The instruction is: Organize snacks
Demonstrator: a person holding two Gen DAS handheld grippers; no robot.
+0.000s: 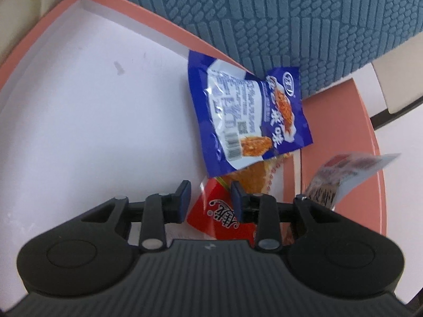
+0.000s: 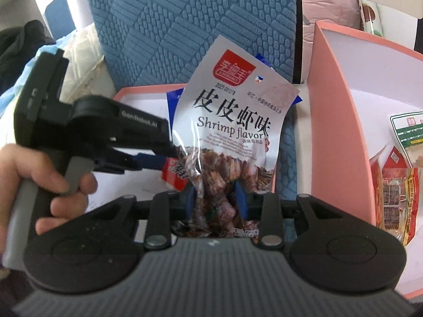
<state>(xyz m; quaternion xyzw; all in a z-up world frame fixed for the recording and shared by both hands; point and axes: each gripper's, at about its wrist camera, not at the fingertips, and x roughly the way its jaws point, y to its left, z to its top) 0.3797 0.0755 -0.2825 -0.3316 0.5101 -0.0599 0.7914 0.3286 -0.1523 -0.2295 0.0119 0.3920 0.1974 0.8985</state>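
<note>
Two pink boxes with white insides, side by side in front of a blue quilted cushion (image 1: pixel 290 26).

Left pink box (image 1: pixel 87 2): mostly bare white floor. Snacks bunched at its right edge, near the far corner: a blue snack packet (image 1: pixel 246 116) leaning on the right wall and against the cushion, an orange packet (image 1: pixel 253 177) partly under it, and a red packet (image 1: pixel 219 211) nearest the camera.

Left gripper (image 1: pixel 210 202): jaws partly apart, straddling the red packet's upper corner. Can't tell whether the pads actually press on it; a gap shows on the left pad side.

Right gripper (image 2: pixel 215 200): clamped on the lower, clear part of the shrimp flavor packet (image 2: pixel 232 121), both blue pads pinching the bag. Packet stands upright, lifted clear, above the gap between the two boxes, just by the left box's right edge.

Right pink box (image 2: pixel 333 111): near wall tall, white floor behind it. At its right edge lie a green-and-white packet (image 2: pixel 407 129) and red-and-yellow packets (image 2: pixel 396 185) of brown cubes, stacked close together.

A hand (image 2: pixel 53 185) holds the left gripper's grey handle, seen from the right wrist camera, over the left box.
</note>
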